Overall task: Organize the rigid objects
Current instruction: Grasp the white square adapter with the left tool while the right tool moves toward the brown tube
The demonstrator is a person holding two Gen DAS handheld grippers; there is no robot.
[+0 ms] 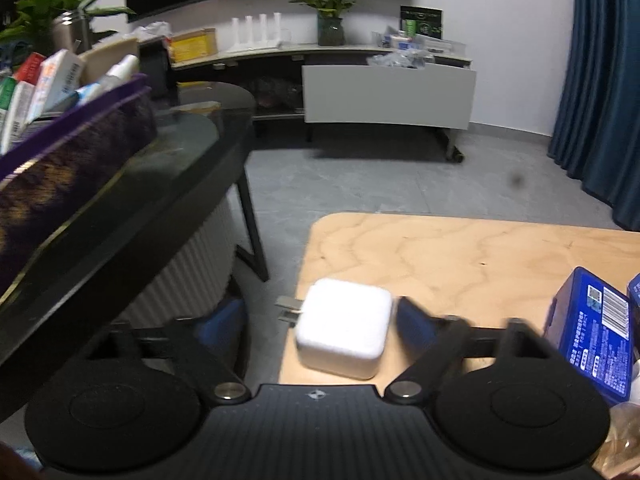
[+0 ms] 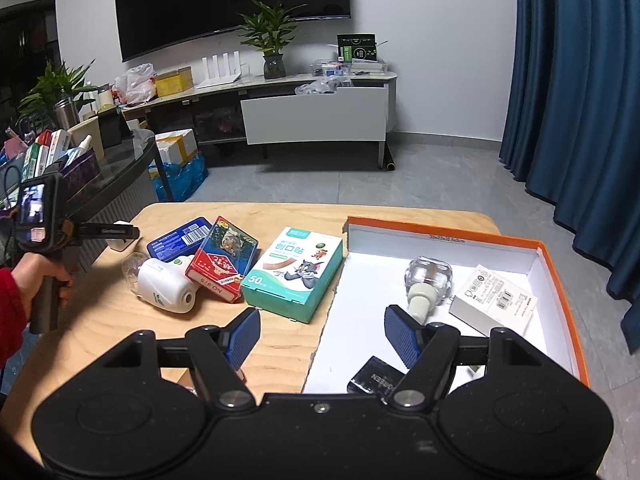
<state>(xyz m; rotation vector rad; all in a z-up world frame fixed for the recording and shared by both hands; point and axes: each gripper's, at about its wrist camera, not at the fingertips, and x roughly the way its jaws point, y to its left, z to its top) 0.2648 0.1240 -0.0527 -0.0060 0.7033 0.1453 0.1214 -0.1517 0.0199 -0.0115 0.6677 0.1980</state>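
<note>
Both tongs gape wide: left [image 1: 320, 320] straddles a white charger [image 1: 344, 332], right [image 2: 320, 328] overlooks the orange box [image 2: 560, 280].

Bare wooden table [image 2: 120, 320] lies near; boxes [image 2: 294, 276] crowd the orange-rimmed tray's [image 2: 560, 280] left.

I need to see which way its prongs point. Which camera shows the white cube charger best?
The left wrist view: the white cube-shaped plug charger sits close between the open left gripper fingers, prongs pointing left. The right wrist view shows only a sliver of it behind that gripper.
</note>
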